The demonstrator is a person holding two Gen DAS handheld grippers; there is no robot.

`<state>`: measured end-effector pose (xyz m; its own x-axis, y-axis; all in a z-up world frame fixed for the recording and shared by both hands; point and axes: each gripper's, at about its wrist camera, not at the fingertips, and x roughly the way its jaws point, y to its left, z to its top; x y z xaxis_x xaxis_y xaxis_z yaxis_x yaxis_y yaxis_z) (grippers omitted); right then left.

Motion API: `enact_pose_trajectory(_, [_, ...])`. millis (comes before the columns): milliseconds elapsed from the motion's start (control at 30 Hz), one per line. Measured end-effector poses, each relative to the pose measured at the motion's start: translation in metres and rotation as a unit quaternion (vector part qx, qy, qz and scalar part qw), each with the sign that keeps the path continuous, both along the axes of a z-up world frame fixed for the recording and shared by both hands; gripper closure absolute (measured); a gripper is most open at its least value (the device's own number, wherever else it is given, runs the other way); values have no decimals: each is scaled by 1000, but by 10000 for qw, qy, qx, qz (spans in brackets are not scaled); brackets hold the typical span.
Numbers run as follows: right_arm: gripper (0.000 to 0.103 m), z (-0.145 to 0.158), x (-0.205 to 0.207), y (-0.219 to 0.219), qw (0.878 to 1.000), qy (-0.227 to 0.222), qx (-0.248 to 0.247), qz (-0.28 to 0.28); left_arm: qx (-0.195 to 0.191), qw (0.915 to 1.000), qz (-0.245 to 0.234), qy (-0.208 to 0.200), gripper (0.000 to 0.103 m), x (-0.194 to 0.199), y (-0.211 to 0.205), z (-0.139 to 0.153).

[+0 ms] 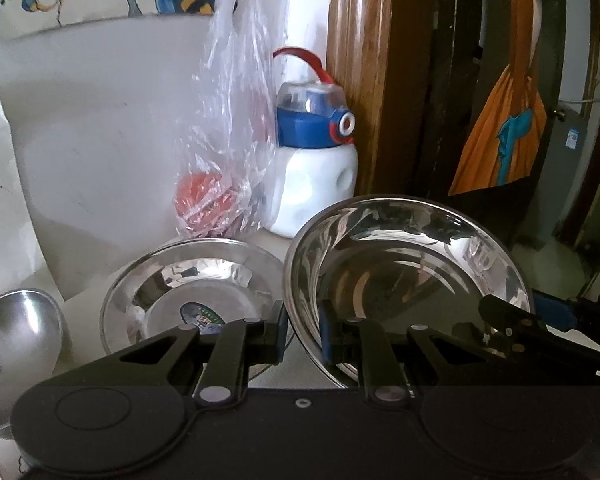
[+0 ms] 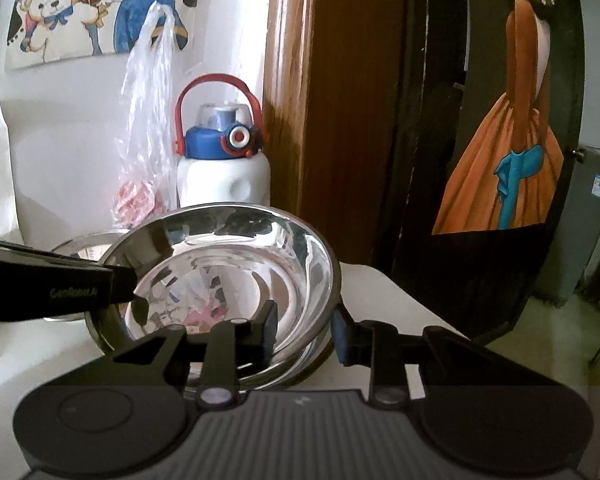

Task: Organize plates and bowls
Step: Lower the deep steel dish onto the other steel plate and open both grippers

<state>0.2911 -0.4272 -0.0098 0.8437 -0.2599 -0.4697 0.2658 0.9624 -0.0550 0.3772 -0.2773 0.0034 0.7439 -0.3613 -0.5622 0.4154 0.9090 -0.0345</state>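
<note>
Left claw (image 1: 303, 340) pinching near rim of steel bowl (image 1: 412, 264), lower right of frame, tilted above white table (image 1: 84, 308). Right claw (image 2: 306, 332) straddling same bowl's rim at lower centre, part spread; contact with pads unclear. Second steel dish (image 1: 192, 280) just left. Behind: plastic bag (image 1: 232, 140), white bottle (image 1: 316, 184), wooden post (image 1: 360, 72).

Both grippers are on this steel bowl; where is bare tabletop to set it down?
Bare white tabletop lies right of the steel bowl, toward the table's rounded edge. Left is crowded: a steel plate, another bowl. Behind stand the water bottle and plastic bag.
</note>
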Motion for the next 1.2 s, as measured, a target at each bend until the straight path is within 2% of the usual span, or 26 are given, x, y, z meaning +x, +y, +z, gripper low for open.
enact_pose_trajectory(267, [67, 0, 4, 6, 9997, 4, -247, 50, 13, 9999, 57, 115, 85, 13, -3, -7])
enact_pose_trajectory(367, [67, 0, 5, 12, 9991, 14, -399, 127, 56, 10000, 23, 1, 84, 11, -6, -7])
enact_pose_trajectory(633, [65, 0, 3, 13, 9993, 0, -358, 127, 120, 9999, -35, -68, 83, 10, -9, -7])
enact_pose_trajectory(700, [61, 0, 1, 13, 9994, 0, -340, 117, 133, 9999, 1, -99, 82, 9, -7, -7])
enact_pose_trajectory(867, [49, 2, -10, 12, 9994, -68, -322, 69, 118, 9998, 64, -115, 66, 7, -2, -9])
enact_pose_trajectory(1200, [21, 16, -43, 16, 9990, -393, -221, 65, -109, 9995, 217, -191, 44, -10, 18, -3])
